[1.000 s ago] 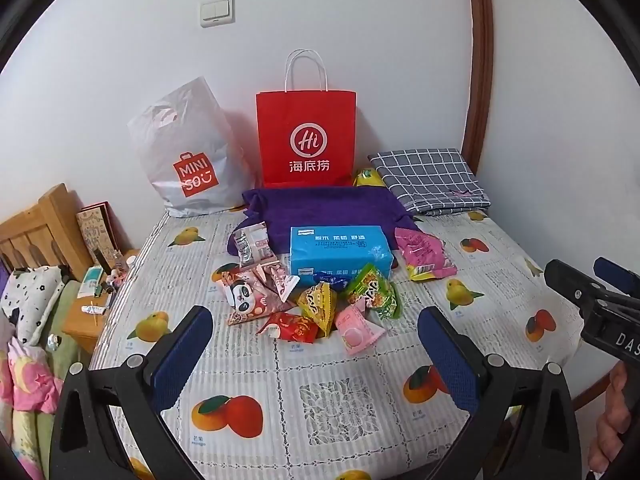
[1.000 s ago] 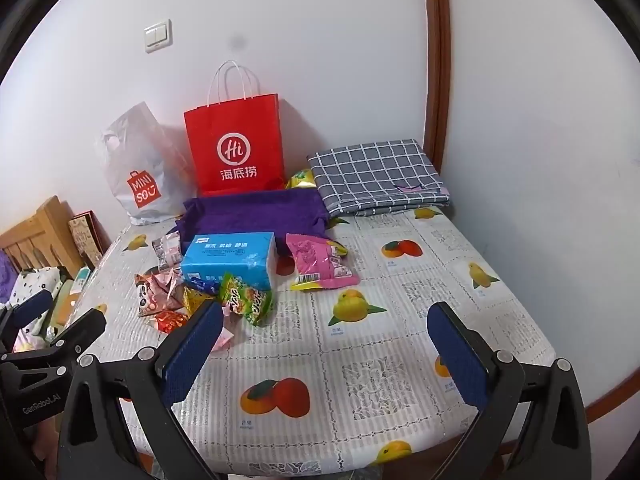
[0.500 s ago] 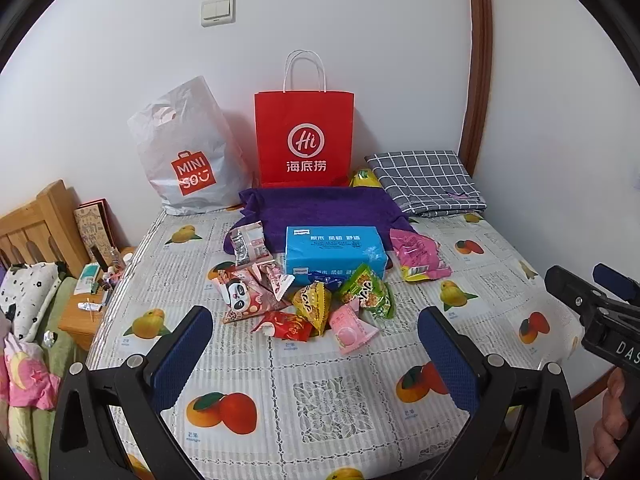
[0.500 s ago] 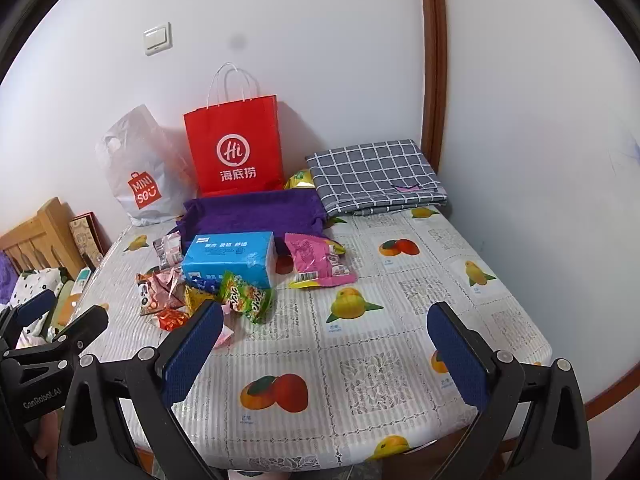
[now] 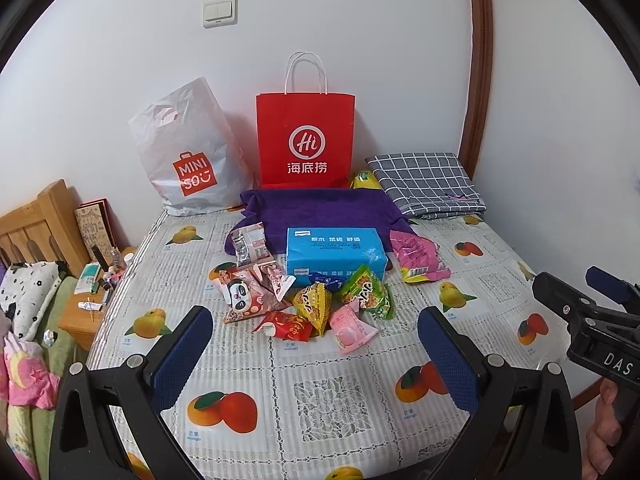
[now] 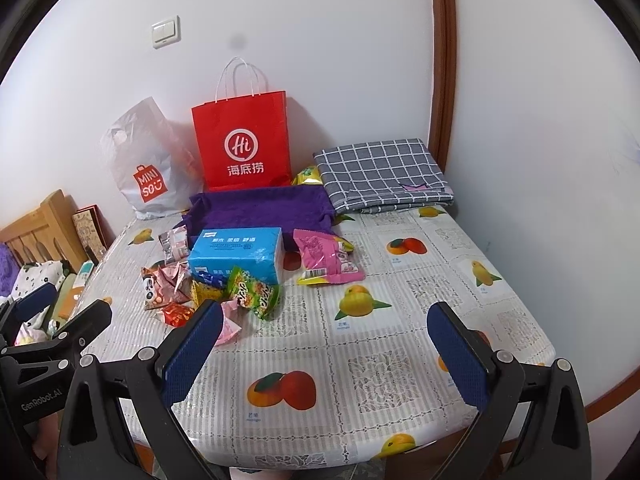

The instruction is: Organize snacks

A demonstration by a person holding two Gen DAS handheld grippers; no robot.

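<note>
Fruit-print surface (image 5: 320, 392), snacks heaped mid-left before the blue tissue pack (image 5: 335, 252).
Your left gripper (image 5: 316, 356) and right gripper (image 6: 326, 352) hover with fingers wide, empty. Snack packets (image 5: 312, 308) look light, crinkly, slippery; pinch a sealed edge.

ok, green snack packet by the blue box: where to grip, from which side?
Grip the green packet at its near crimped end, coming from the table's front edge with the open right gripper. It leans against the blue box, blocking the far side; the puffed middle looks likely to slip.
</note>
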